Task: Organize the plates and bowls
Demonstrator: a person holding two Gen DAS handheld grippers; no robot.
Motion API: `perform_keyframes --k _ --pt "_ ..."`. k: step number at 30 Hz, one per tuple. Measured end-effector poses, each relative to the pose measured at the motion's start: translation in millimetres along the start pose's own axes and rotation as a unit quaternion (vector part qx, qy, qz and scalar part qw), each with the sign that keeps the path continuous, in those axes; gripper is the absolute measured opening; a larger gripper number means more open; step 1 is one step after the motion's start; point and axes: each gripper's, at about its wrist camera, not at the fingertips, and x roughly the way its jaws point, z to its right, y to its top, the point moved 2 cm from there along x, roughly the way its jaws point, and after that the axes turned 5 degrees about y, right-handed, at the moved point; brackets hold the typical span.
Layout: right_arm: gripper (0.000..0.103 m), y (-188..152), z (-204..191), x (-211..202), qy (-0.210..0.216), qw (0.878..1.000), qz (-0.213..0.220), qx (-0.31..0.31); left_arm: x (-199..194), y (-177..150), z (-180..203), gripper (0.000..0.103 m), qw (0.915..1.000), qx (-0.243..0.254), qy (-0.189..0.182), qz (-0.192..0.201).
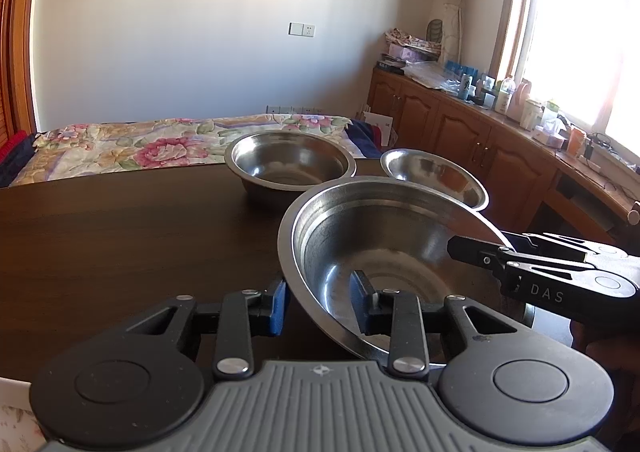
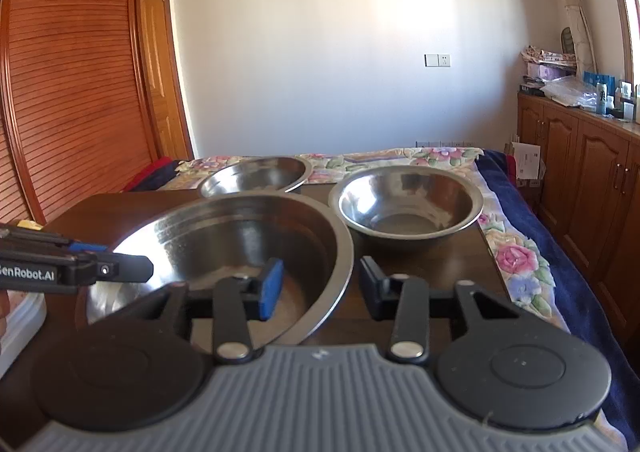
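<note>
Plainly the big bowl [image 1: 384, 252] on the table [image 1: 120, 236] is thin, stiff, slick steel, probably light, so its flat rim is the hold: left gripper [image 1: 320, 300] and right gripper [image 2: 320, 284] straddle opposite rims, fingers not yet closed.

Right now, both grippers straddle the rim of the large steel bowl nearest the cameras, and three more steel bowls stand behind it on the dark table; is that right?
Not quite: only two bowls stand behind the large bowl, the deep bowl and the shallow bowl, as the right wrist view shows. The left gripper and right gripper do straddle its rim on the table.
</note>
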Motion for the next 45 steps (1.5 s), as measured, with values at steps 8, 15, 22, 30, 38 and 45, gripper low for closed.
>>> perform_keyframes --k 8,15,22,30,38,45 --pt "0.027 -0.3 -1.3 -0.4 0.001 1.0 -0.003 0.001 -5.8 0.6 -1.3 0.034 1.0 -0.005 -0.005 -0.005" --pt "0.027 2.6 -9.4 -18.2 0.006 1.0 0.004 0.006 -25.5 0.7 -2.9 0.034 0.9999 -0.007 -0.01 0.005" --pt "0.027 7.2 -24.8 -40.1 0.008 1.0 0.017 -0.004 -51.2 -4.2 -6.6 0.034 0.9996 -0.01 -0.018 0.018" --pt "0.027 0.6 -40.9 -59.5 0.008 1.0 0.022 0.003 -78.5 -16.5 -10.2 0.034 0.9992 0.0 -0.029 0.028" --pt "0.027 -7.7 -55.3 -74.6 0.004 1.0 0.021 0.004 -100.9 -29.1 -13.4 0.034 0.9989 0.006 -0.034 0.033" --pt "0.027 -16.0 -65.3 -84.1 0.004 1.0 0.018 0.003 -112.8 -40.0 -14.4 0.034 0.999 0.014 -0.029 0.032"
